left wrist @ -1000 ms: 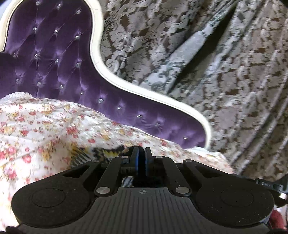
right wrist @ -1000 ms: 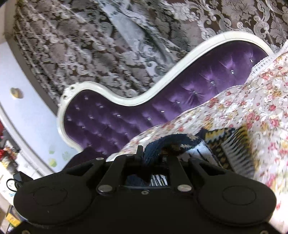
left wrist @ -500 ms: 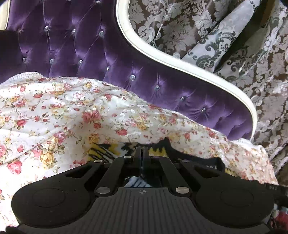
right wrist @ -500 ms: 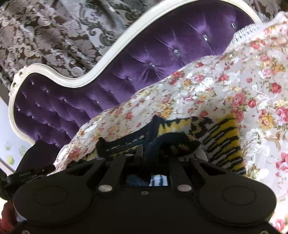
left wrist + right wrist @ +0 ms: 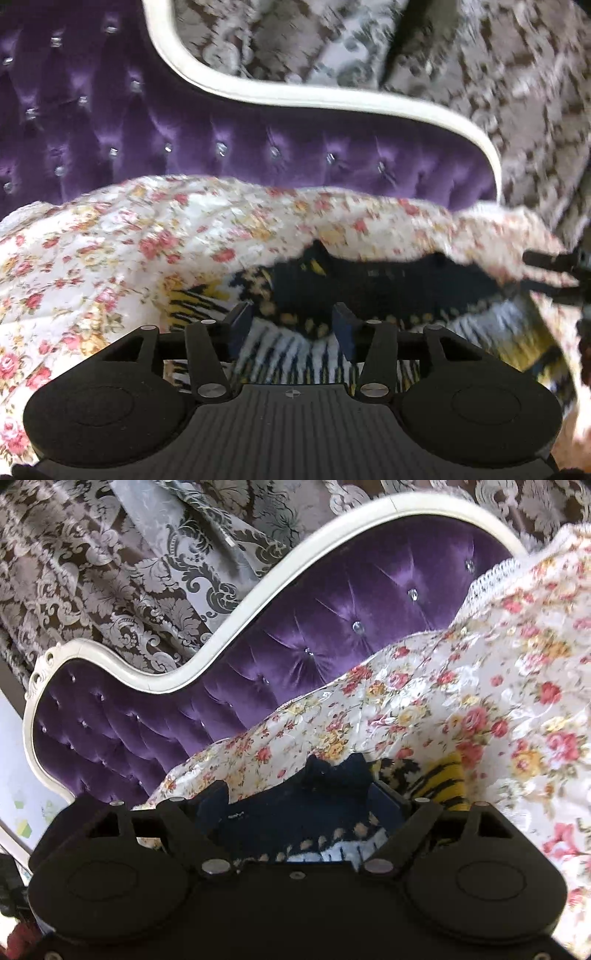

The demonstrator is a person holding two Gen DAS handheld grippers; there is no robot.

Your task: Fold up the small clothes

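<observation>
In the left wrist view, your left gripper (image 5: 291, 323) is hovering low with its jaws standing wide apart and gripping nothing, its two blue-padded fingers (image 5: 239, 321) straddling a knitted garment (image 5: 369, 288) that is lying on the floral bedspread (image 5: 110, 251). The knit is looking thick and woolly, navy across the top with a row of pale dots, and white and yellow stripes below; this view is blurring. The bedspread is glossy, cream, strewn with pink and yellow roses. Behind it a purple tufted headboard (image 5: 258, 147) with crystal buttons is curving inside a white frame, and grey damask curtains (image 5: 498, 74) are hanging beyond. The tip of your right gripper (image 5: 554, 273) is showing at the garment's far edge. In the right wrist view, your right gripper (image 5: 299, 805) is also sitting with jaws wide, holding nothing, the navy band of the garment (image 5: 295, 819) lying between its fingers (image 5: 210, 805), a yellow-striped part poking out to the right. The bedspread (image 5: 461, 701), headboard (image 5: 332, 627) and curtains (image 5: 110, 572) are filling the rest.
</observation>
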